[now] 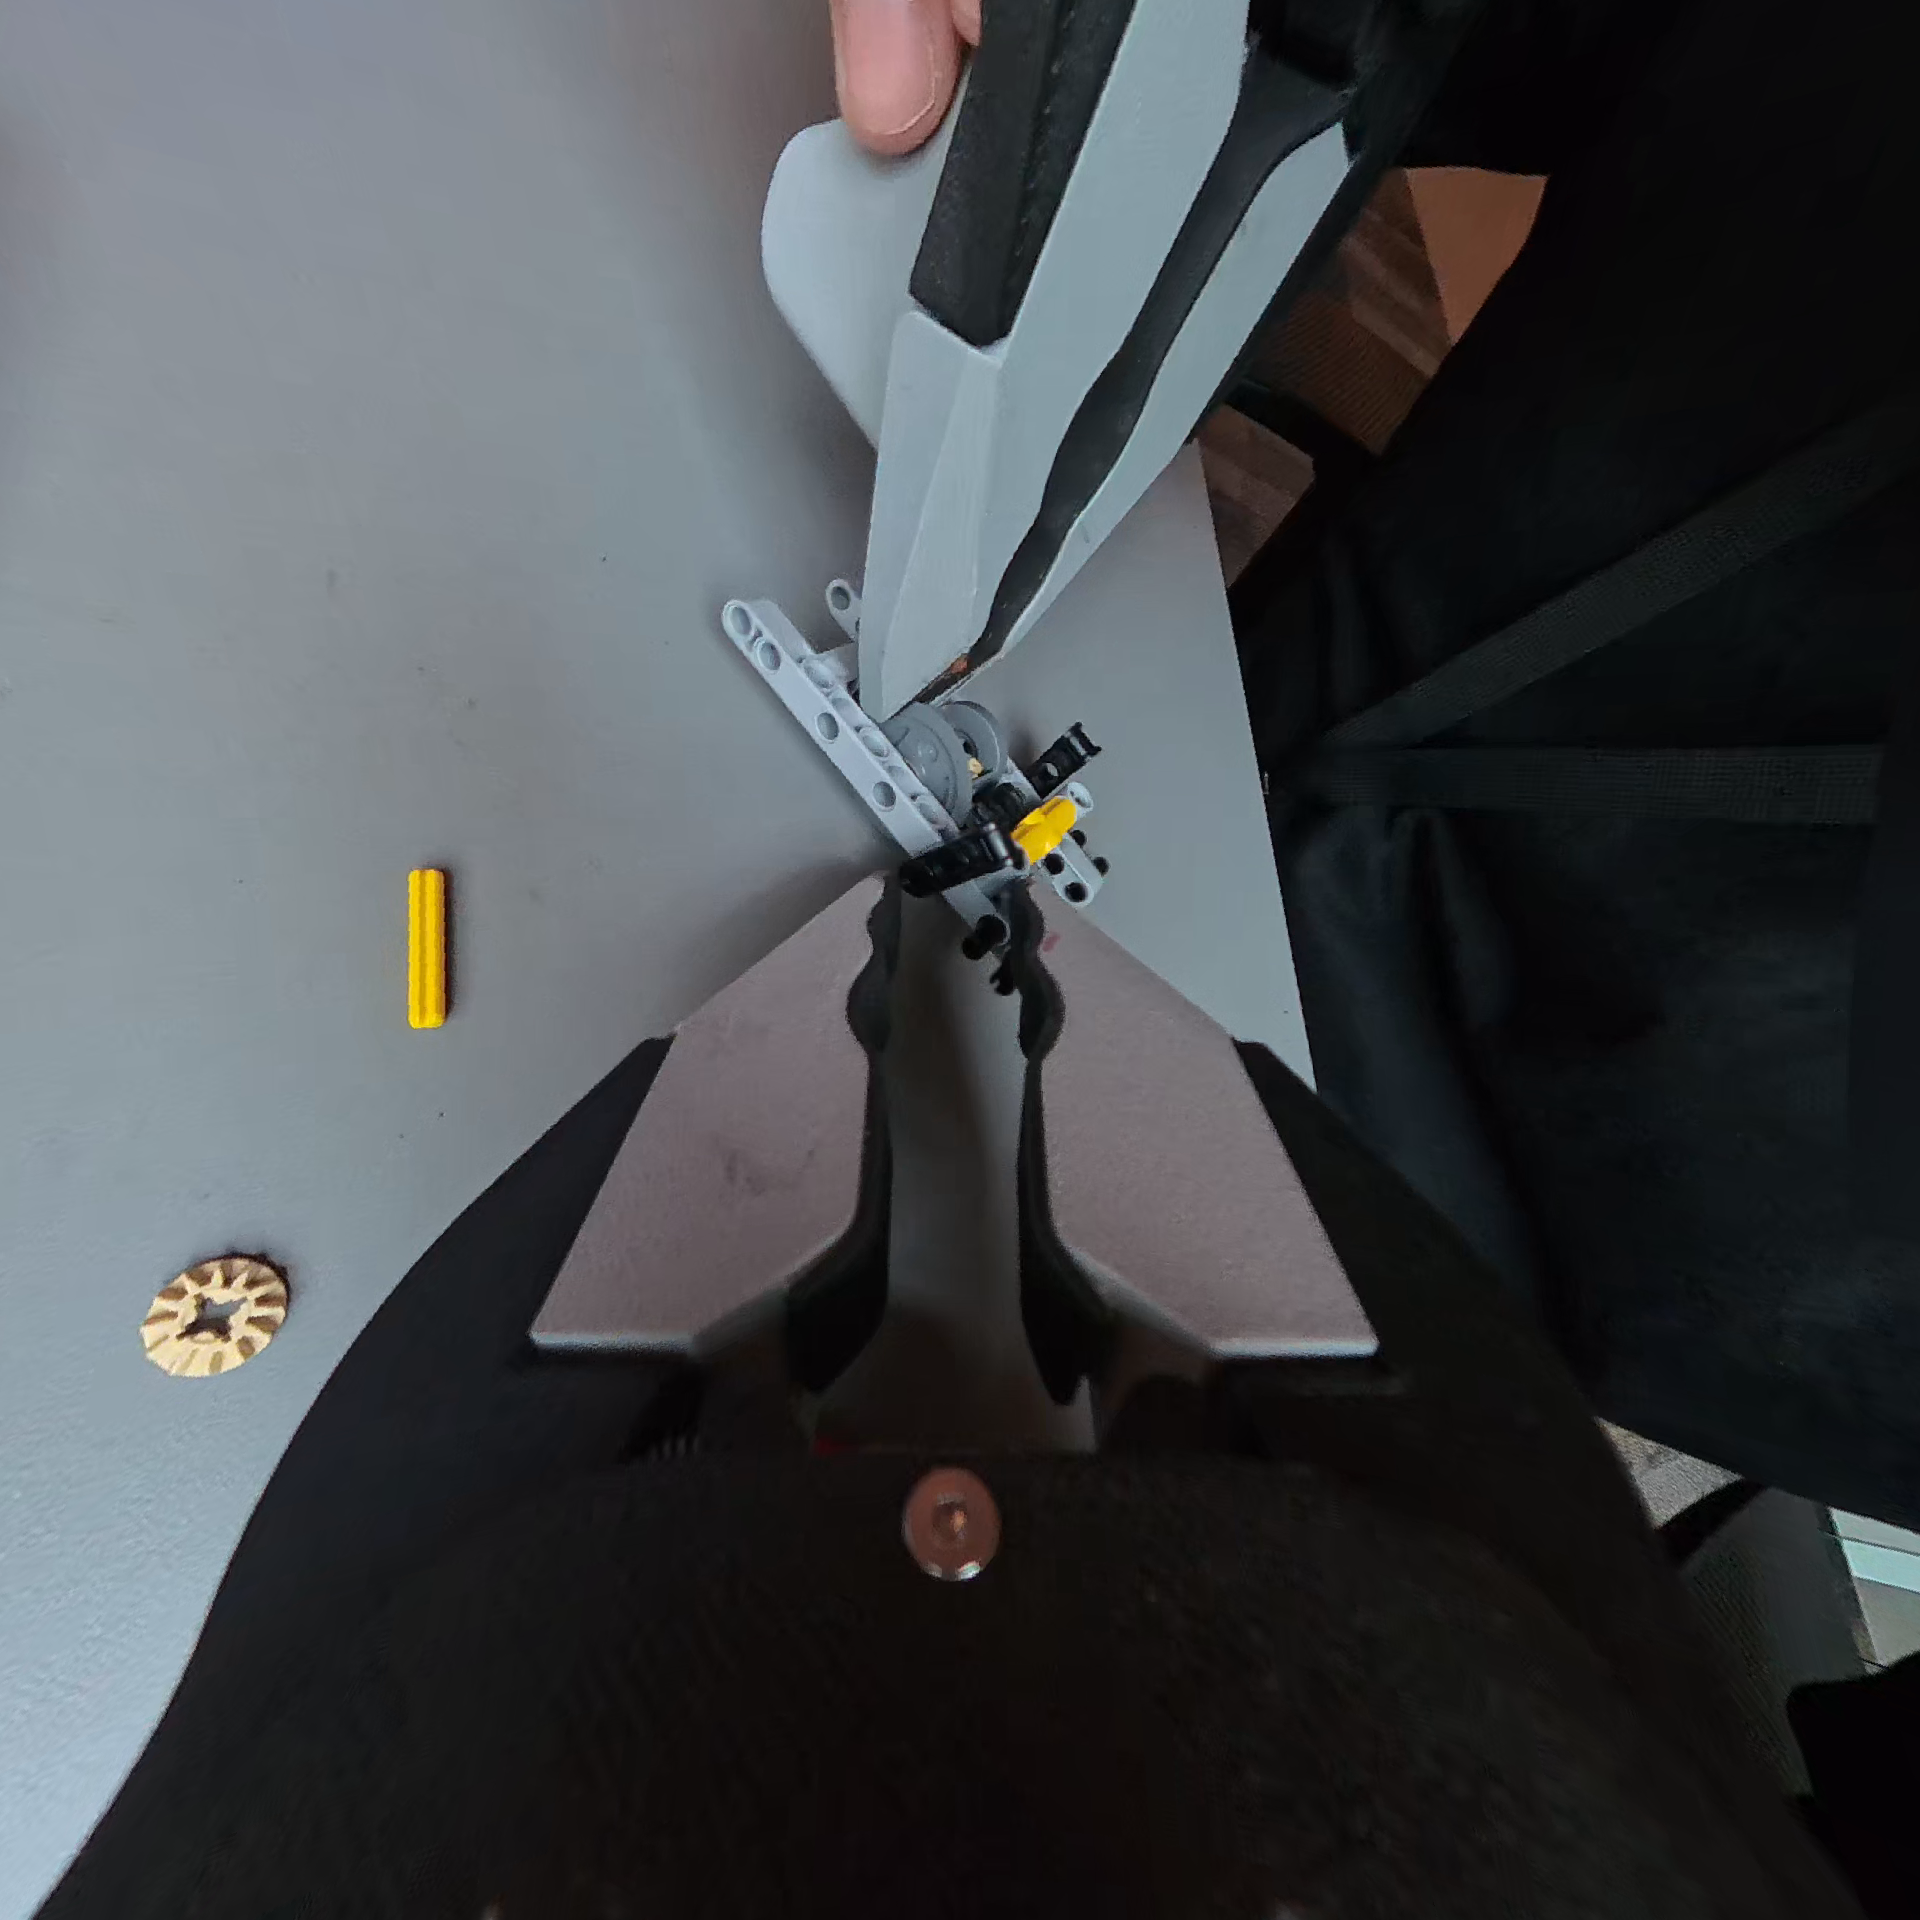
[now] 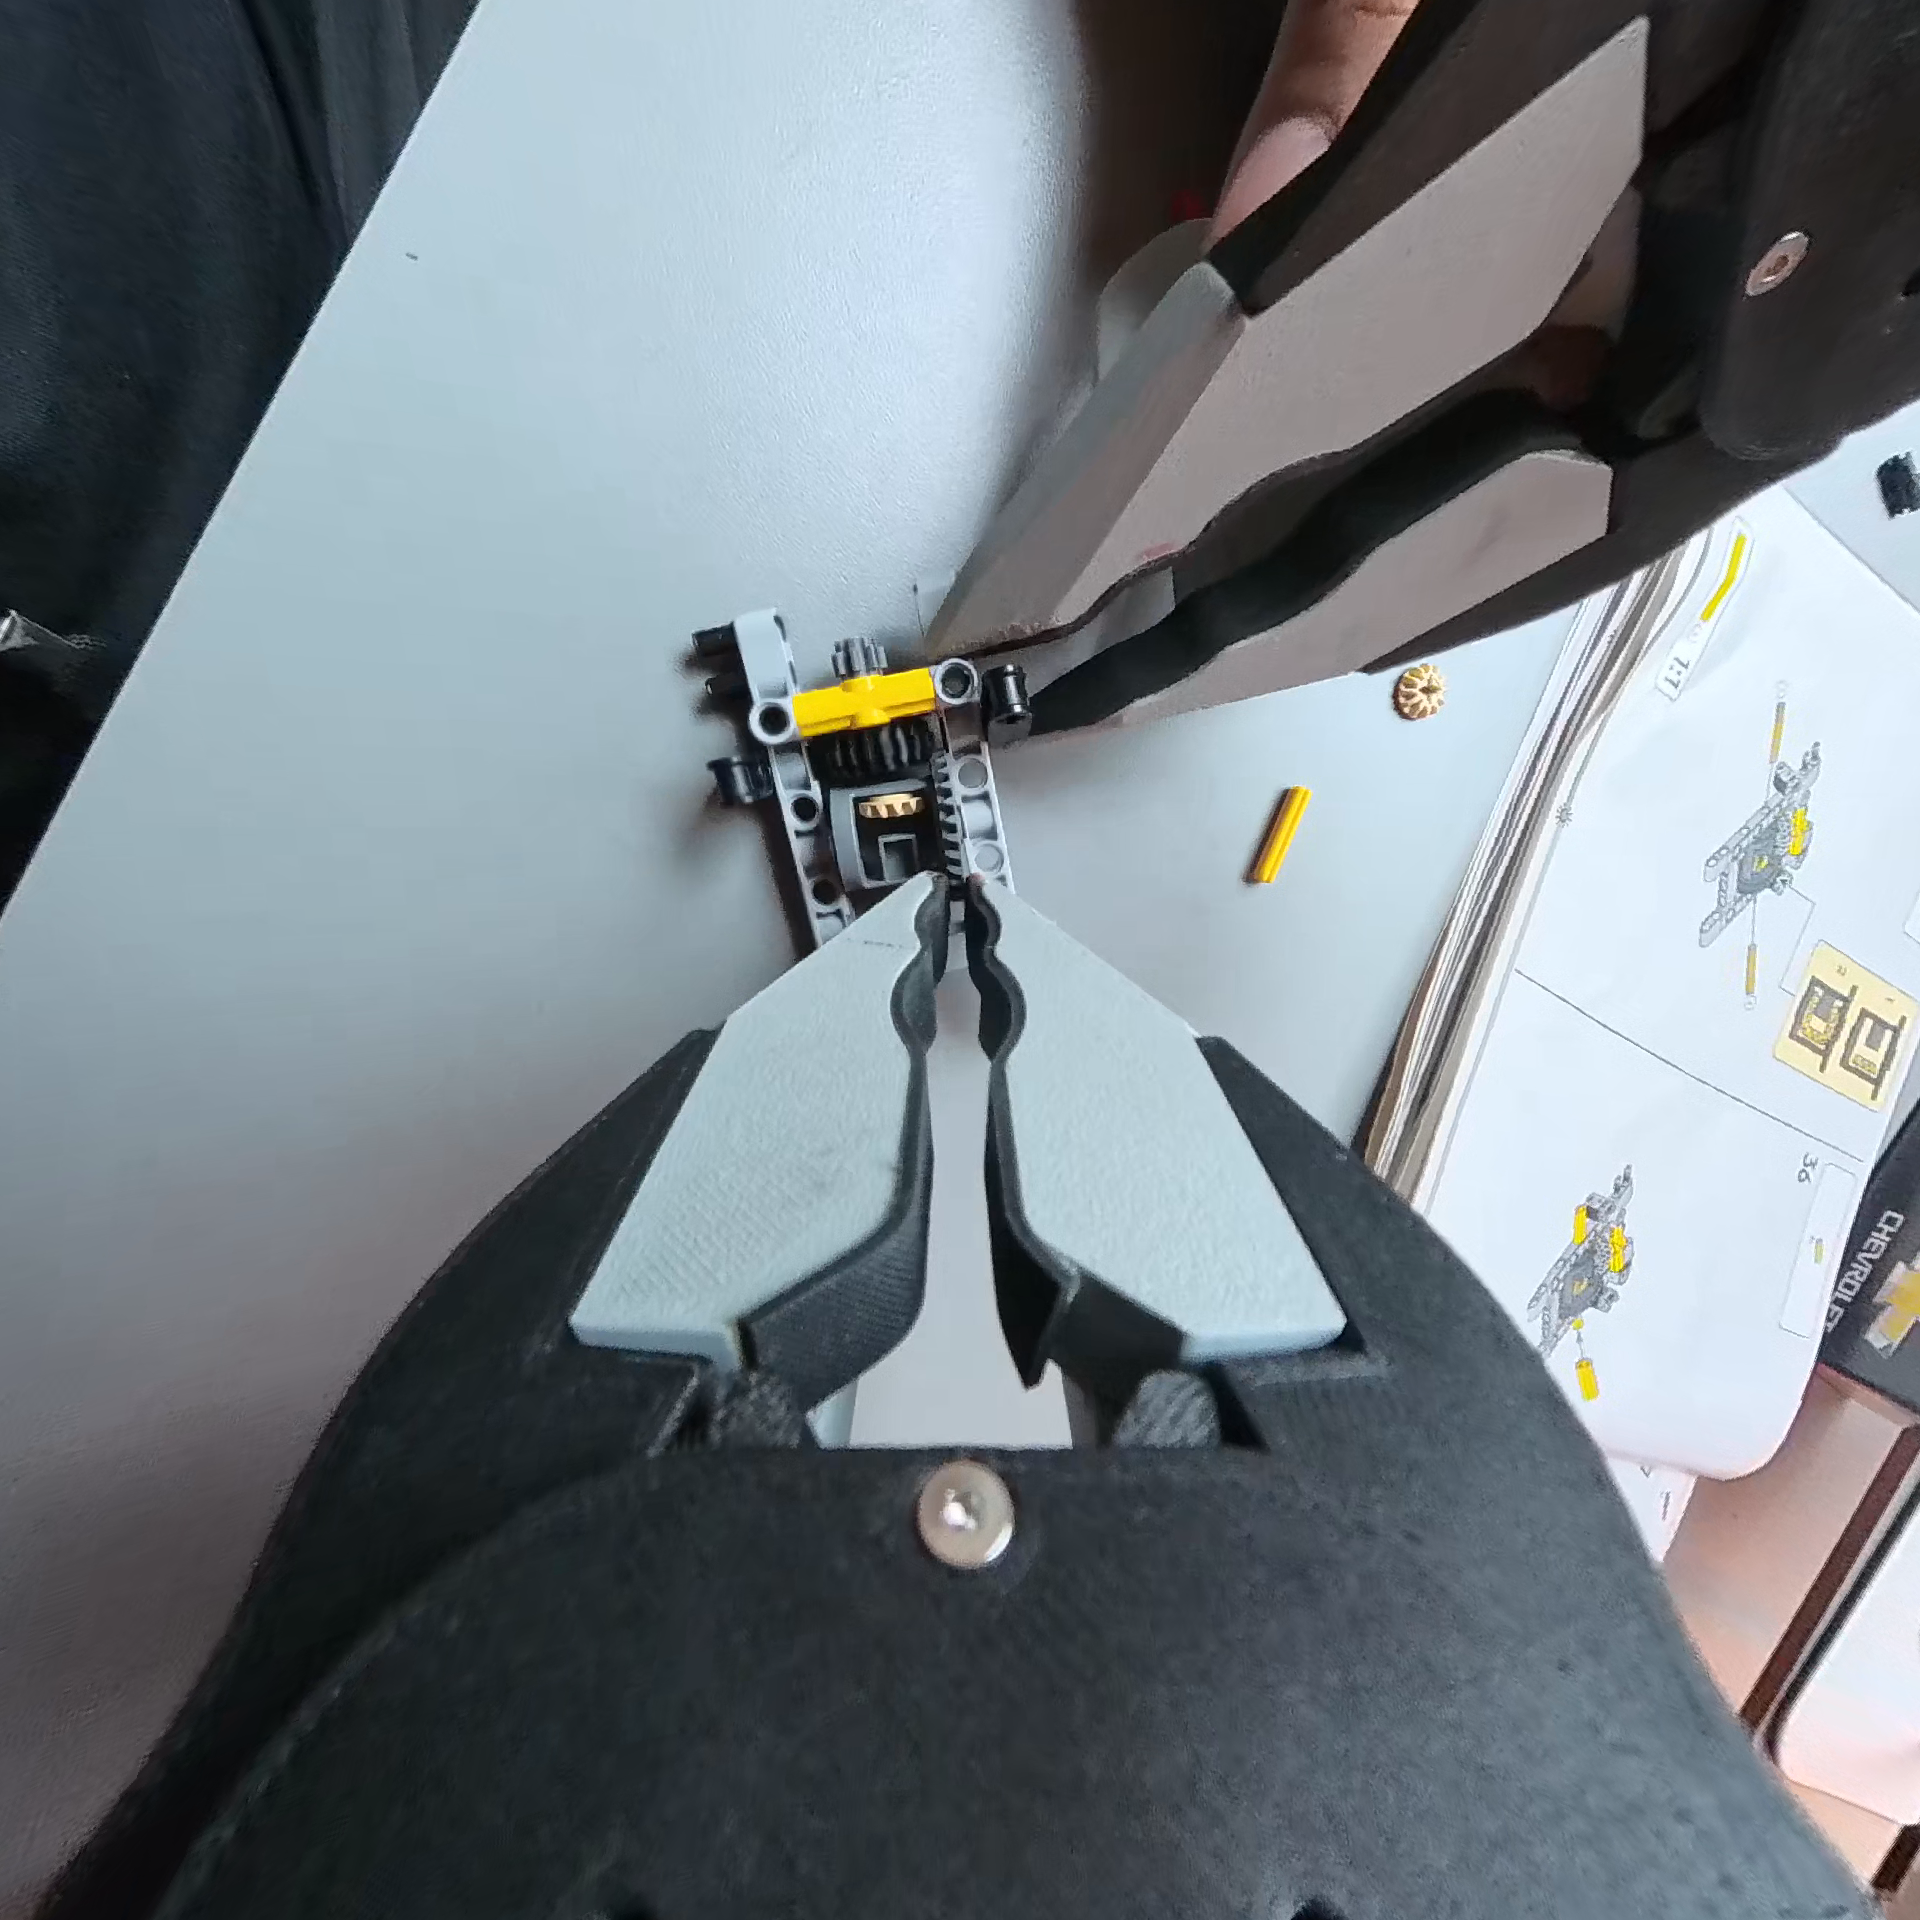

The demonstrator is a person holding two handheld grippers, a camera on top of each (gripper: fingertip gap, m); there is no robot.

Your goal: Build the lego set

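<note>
Grey table (image 1: 312,416): 1 lego assy (image 1: 914,779), 2 claws pinching.

Pale grey table (image 2: 582,436) spreads flat under the jaws, evenly lit. Past its edge, right of the jaws, brown wooden floor (image 1: 1371,312) shows. Dark fabric (image 1: 1621,987) hangs beside it.

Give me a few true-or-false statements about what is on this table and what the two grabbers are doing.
1. Both grippers, left and right, meet at the lego assembly. True.
2. The yellow axle is fitted into the assembly. False: it lies loose on the table.
3. The tan gear lies apart from the axle. True.
4. The instruction booklet is closed. False: it lies open, showing diagrams.
5. The assembly carries a red crosspiece. False: it is yellow.
</note>
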